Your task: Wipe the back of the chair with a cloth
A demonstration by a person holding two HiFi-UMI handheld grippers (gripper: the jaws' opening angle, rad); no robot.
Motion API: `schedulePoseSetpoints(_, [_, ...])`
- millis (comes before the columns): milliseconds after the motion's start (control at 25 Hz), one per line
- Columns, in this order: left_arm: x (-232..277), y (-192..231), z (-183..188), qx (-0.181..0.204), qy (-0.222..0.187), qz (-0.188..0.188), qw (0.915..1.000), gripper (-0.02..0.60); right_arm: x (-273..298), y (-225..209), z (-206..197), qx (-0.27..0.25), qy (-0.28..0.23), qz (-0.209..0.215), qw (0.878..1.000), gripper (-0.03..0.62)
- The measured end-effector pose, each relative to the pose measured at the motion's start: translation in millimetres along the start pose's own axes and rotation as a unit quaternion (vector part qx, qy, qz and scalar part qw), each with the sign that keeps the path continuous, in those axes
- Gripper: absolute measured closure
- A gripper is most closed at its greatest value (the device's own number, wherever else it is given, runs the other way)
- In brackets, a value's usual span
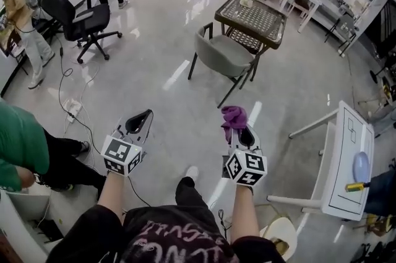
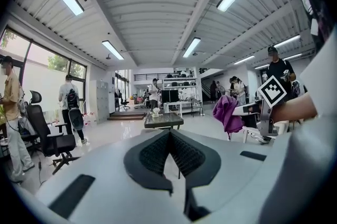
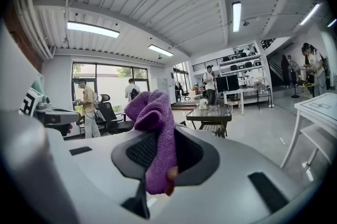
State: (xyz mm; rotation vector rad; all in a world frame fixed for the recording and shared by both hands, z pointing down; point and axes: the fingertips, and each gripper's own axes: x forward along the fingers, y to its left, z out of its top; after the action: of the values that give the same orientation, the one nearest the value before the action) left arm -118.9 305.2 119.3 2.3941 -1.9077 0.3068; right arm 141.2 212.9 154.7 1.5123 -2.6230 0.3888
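The right gripper (image 3: 160, 161) has its jaws pressed together on a purple cloth (image 3: 153, 125), which bunches up above them. Beyond stand a glass-topped table (image 3: 209, 111) at centre, a black office chair (image 3: 108, 113) to the left and a white table (image 3: 316, 106) to the right.

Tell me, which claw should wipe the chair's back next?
Probably the right claw: it is shut on the purple cloth and faces the gray chair. The left claw is shut on nothing.
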Motion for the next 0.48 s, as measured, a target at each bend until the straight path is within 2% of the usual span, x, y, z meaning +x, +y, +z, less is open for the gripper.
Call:
schedulePoseSetpoints(280, [96,13,12,0.001,0.023,0.005,0.9997,0.572,88,-53,19,0.004,0.011,0.012,1.0,0.505])
schedulePoseSetpoints(480, [140,31,18,0.002,0.03,0.017,0.9994,0.572,141,-68,27,0.007,0.015,0.025,1.0,0.505])
